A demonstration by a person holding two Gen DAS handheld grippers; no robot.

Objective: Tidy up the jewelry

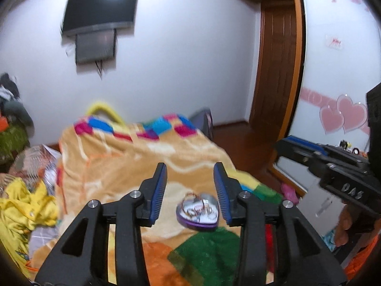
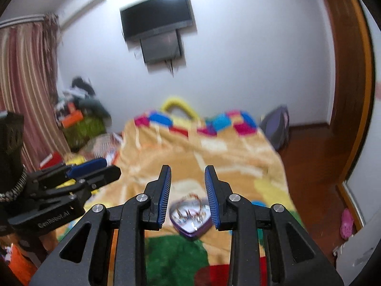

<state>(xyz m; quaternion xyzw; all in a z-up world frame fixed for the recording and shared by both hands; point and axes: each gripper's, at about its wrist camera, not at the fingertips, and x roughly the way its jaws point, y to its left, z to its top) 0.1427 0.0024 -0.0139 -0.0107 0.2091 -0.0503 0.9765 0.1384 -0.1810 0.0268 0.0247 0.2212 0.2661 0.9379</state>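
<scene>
A purple heart-shaped tin [image 1: 197, 214] lies open on the bed blanket [image 1: 133, 157] with a tangle of chains and small jewelry [image 1: 197, 208] inside. It also shows in the right wrist view [image 2: 190, 219], with the jewelry [image 2: 190, 211] in it. My left gripper [image 1: 190, 171] is open and empty, held above and just short of the tin. My right gripper [image 2: 187, 174] is open and empty, also above the tin. The right gripper shows at the right of the left wrist view [image 1: 281, 144], and the left gripper at the left of the right wrist view [image 2: 112, 169].
The blanket [image 2: 214, 157] is tan with coloured patches. Yellow clothing [image 1: 21, 209] lies at the bed's left. A TV [image 2: 156, 16] hangs on the far wall. A wooden door frame [image 1: 273, 76], dark floor and pink slippers [image 2: 346, 224] are at the right.
</scene>
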